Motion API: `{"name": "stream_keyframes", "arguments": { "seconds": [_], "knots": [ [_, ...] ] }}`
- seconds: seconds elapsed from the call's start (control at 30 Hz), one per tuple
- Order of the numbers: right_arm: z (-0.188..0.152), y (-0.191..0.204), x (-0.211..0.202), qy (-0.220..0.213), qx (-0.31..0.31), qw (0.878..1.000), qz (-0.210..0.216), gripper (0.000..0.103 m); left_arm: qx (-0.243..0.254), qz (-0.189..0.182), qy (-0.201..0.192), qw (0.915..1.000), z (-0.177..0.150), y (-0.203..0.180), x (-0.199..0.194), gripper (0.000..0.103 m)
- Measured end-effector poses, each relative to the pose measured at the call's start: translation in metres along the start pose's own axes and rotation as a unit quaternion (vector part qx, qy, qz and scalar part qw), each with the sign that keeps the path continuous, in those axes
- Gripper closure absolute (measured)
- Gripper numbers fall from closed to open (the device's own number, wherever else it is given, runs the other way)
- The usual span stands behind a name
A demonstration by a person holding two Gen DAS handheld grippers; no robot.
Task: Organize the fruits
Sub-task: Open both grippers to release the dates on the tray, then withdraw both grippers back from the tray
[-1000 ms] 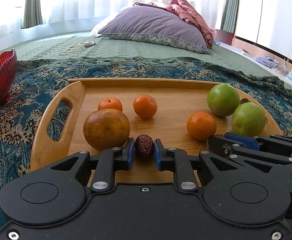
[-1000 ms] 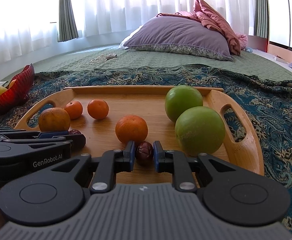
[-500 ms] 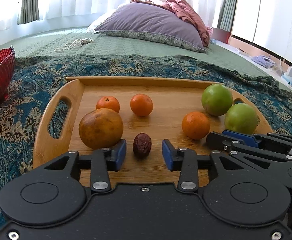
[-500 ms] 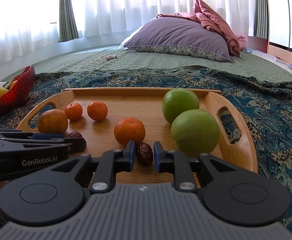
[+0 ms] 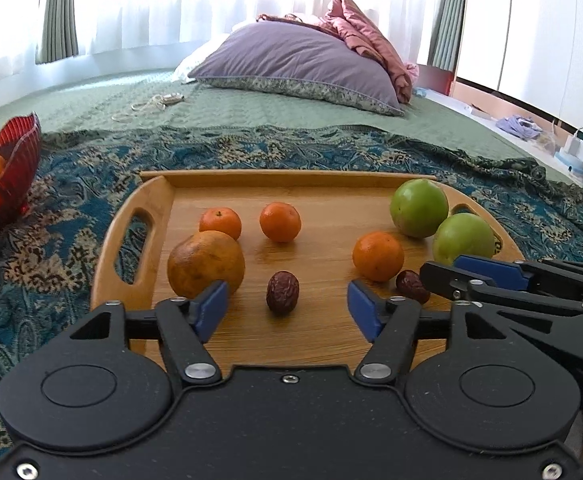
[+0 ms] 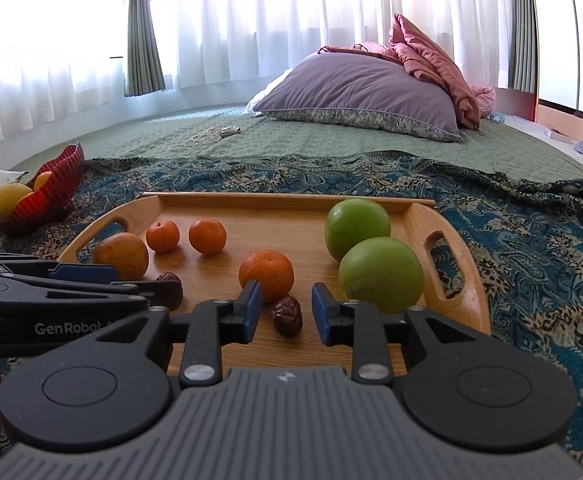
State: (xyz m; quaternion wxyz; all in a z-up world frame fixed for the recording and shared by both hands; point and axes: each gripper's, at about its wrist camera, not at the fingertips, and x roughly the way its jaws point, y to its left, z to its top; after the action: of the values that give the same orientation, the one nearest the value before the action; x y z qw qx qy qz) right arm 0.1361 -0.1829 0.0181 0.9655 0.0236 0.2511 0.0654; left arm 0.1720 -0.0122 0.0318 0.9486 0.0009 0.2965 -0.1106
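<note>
A wooden tray (image 5: 331,184) (image 6: 283,200) lies on the bedspread with a large orange (image 5: 206,264), three small oranges (image 5: 280,222) and two green fruits (image 5: 419,208) (image 6: 381,274) on it. My left gripper (image 5: 287,312) is open wide, and a dark red date (image 5: 283,292) lies on the tray between its fingers. My right gripper (image 6: 283,312) is open, with a second date (image 6: 287,315) on the tray between its fingers. That date also shows in the left wrist view (image 5: 411,286).
A red ribbed bowl (image 5: 3,188) (image 6: 47,196) holding yellow-orange fruit stands left of the tray on the patterned blue spread. A purple pillow (image 5: 303,64) and pink cloth lie at the far end of the bed. A cable (image 5: 151,104) lies on the green quilt.
Both grippers have let go of their dates: the left opened first and is now wide, the right opened in the last half second. Both have pulled back a little; the dates rest on the tray.
</note>
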Motion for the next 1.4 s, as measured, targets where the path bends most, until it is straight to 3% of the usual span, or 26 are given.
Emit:
{"name": "stream_keyframes", "arguments": {
  "seconds": [0.27, 0.93, 1.4],
  "knots": [
    [0.0, -0.004, -0.016, -0.011, -0.001, 1.0, 0.001, 0.042, 0.005, 0.007, -0.012, 0.9999, -0.002, 0.0, -0.018, 0.023],
    [-0.006, -0.011, -0.064, -0.041, -0.023, 0.999, 0.004, 0.016, 0.028, 0.0, -0.011, 0.9995, -0.017, -0.01, -0.051, 0.014],
    [-0.031, -0.014, -0.073, -0.029, -0.028, 0.999, -0.004, 0.012, 0.02, 0.007, -0.015, 0.9997, -0.04, -0.008, -0.071, 0.01]
  ]
}}
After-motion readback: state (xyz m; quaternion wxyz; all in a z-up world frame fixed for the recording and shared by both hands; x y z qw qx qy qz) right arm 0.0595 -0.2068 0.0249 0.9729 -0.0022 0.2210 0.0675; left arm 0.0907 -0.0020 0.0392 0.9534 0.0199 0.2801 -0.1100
